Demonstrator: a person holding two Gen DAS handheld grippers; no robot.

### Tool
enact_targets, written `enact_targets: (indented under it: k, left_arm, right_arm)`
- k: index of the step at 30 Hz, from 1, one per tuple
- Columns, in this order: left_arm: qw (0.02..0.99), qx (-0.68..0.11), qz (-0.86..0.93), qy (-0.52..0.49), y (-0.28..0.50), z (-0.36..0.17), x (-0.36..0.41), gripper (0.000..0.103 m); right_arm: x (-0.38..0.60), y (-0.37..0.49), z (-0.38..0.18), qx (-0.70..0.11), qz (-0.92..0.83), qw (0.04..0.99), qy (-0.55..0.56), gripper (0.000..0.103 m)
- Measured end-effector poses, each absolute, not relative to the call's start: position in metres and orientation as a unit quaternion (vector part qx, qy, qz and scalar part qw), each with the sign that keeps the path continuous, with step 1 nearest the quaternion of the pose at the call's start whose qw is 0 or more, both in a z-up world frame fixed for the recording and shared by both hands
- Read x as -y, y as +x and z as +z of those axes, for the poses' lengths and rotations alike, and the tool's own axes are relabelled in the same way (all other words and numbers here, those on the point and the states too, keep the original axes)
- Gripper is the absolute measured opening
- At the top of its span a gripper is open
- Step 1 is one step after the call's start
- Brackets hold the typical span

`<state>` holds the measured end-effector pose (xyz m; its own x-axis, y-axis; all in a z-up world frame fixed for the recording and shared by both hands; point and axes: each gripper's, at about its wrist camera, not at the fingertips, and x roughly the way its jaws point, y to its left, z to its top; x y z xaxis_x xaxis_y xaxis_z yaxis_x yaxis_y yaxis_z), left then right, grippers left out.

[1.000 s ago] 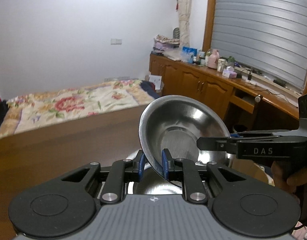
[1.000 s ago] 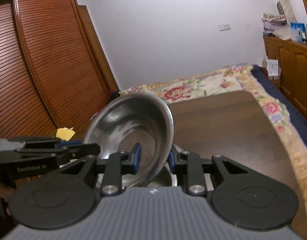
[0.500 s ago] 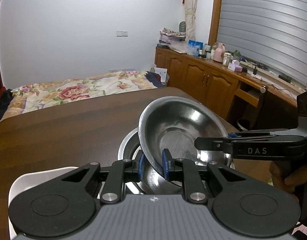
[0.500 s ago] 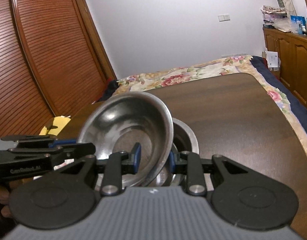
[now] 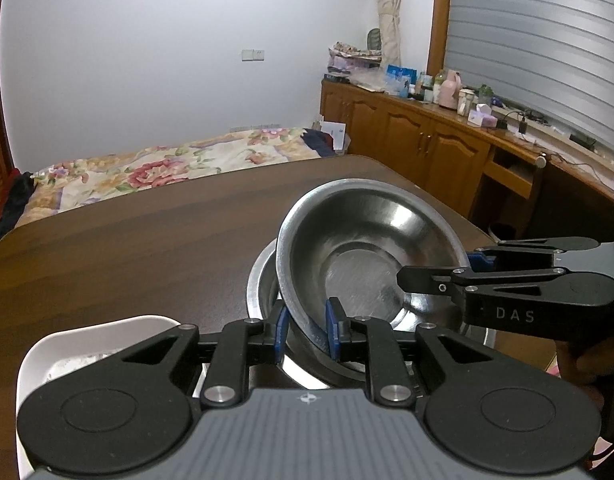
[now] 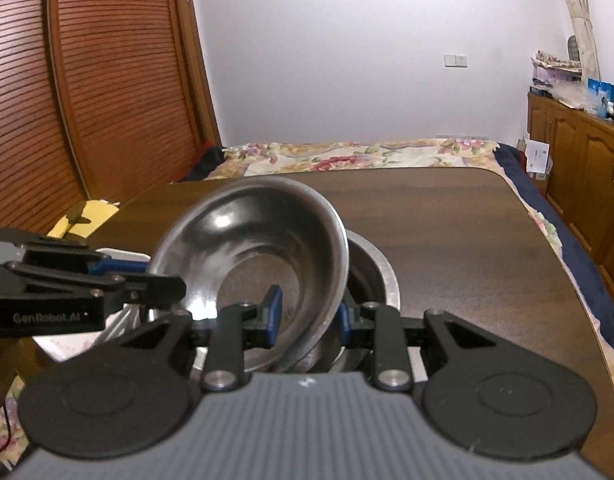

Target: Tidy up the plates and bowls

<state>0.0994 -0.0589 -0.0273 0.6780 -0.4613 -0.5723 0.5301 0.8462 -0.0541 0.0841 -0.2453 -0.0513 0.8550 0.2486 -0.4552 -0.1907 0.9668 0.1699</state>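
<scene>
The brown table (image 5: 147,240) fills the frame's middle. At lower centre, a steel bowl (image 5: 367,256) tilts above a second steel bowl (image 5: 263,280). The left gripper (image 5: 306,330) and right gripper (image 6: 309,316) each pinch the tilted bowl's rim, on opposite sides.

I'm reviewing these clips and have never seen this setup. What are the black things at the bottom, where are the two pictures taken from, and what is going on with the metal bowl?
Each black device is a handheld two-finger tool with a camera looking along its fingers; a person holds one in each hand. One picture comes from the left tool, the other from the right tool. Both clamp opposite rim edges of one steel bowl, tilted above a second steel bowl sitting on the brown table. A white dish lies left of them.
</scene>
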Motion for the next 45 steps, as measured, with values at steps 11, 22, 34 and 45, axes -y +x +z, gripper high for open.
enact_targets:
  k: [11, 22, 34, 45]
  left_arm:
    - [0.914, -0.298, -0.269, 0.064, 0.1002, -0.0311, 0.0631, 0.023]
    - [0.915, -0.298, -0.266, 0.062, 0.1021, -0.0325, 0.0627, 0.022]
    - [0.920, -0.291, -0.259, 0.051, 0.1017, -0.0349, 0.0584, 0.022]
    - [0.927, -0.270, -0.257, 0.040, 0.0930, -0.0312, 0.0545, 0.030]
  right_arm:
    - [0.2445, 0.0873, -0.0521, -0.244, 0.116, 0.961, 0.065, 0.032]
    - [0.2446, 0.0894, -0.0544, -0.245, 0.116, 0.960, 0.067, 0.032]
    - [0.2485, 0.0917, -0.0530, -0.245, 0.115, 0.960, 0.075, 0.035]
    - [0.2510, 0.0866, -0.0469, -0.217, 0.108, 0.968, 0.067, 0.042]
